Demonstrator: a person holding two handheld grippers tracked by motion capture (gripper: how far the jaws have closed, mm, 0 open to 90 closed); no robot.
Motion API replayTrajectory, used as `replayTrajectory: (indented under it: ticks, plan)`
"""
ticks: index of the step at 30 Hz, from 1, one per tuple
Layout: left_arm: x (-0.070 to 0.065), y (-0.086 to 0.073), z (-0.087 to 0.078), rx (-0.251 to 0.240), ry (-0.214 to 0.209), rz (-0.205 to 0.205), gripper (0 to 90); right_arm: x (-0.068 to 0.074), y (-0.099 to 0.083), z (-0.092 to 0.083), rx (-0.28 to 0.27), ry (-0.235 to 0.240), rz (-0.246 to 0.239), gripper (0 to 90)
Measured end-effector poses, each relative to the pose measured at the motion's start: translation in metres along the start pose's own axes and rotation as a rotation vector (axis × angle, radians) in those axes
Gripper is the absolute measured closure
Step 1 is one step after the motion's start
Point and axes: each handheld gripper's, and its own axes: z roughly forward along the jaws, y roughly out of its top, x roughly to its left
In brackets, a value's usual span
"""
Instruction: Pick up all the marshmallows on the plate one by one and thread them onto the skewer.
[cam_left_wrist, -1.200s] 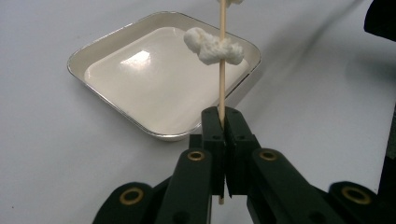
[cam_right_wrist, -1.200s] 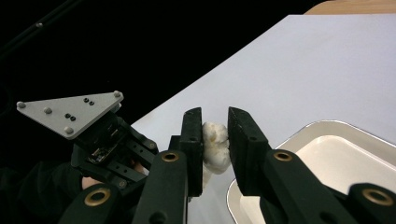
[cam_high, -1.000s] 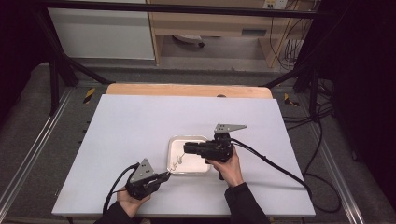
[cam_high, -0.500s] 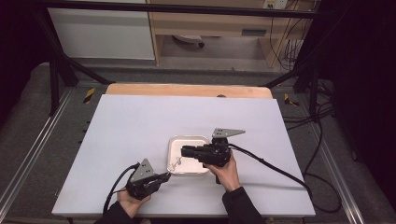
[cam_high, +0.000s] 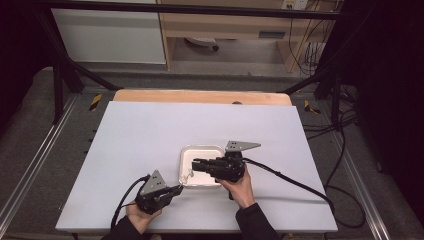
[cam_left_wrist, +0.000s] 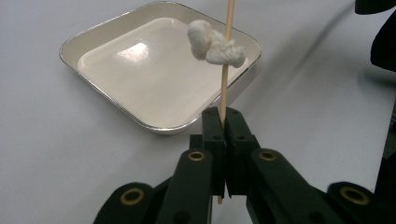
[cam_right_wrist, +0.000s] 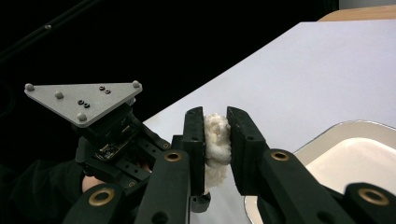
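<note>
White bench (cam_high: 150, 135), steel tray (cam_left_wrist: 93, 37): my left tool (cam_left_wrist: 223, 122) clamps a skewer (cam_left_wrist: 226, 70) bearing one marshmallow (cam_left_wrist: 212, 43) above the tray; my right tool (cam_right_wrist: 215, 123) pinches another marshmallow (cam_right_wrist: 215, 140), likely next to thread, needing careful alignment with the tip.

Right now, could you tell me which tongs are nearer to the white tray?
Right. The right tongs hang over the tray, gripping a white lump; the left tongs sit just outside its near-left corner.

The tray (cam_left_wrist: 159, 79) looks like thin metal with a shiny rim and a glossy cream inside. Just above its near edge, the skewer (cam_left_wrist: 226, 65) is pale, smooth wood, carrying a soft, lumpy white piece (cam_left_wrist: 212, 43). The table (cam_high: 150, 135) beneath the tray is matt white.
</note>
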Motion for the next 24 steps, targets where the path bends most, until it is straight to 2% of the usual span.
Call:
replayTrajectory:
  ticks: [24]
  plan:
    - [-0.0028,-0.0005,0.0033,-0.002,-0.007,0.001,88.9,0.0014,-0.0082,0.0049,-0.018,0.026,0.003,78.7]
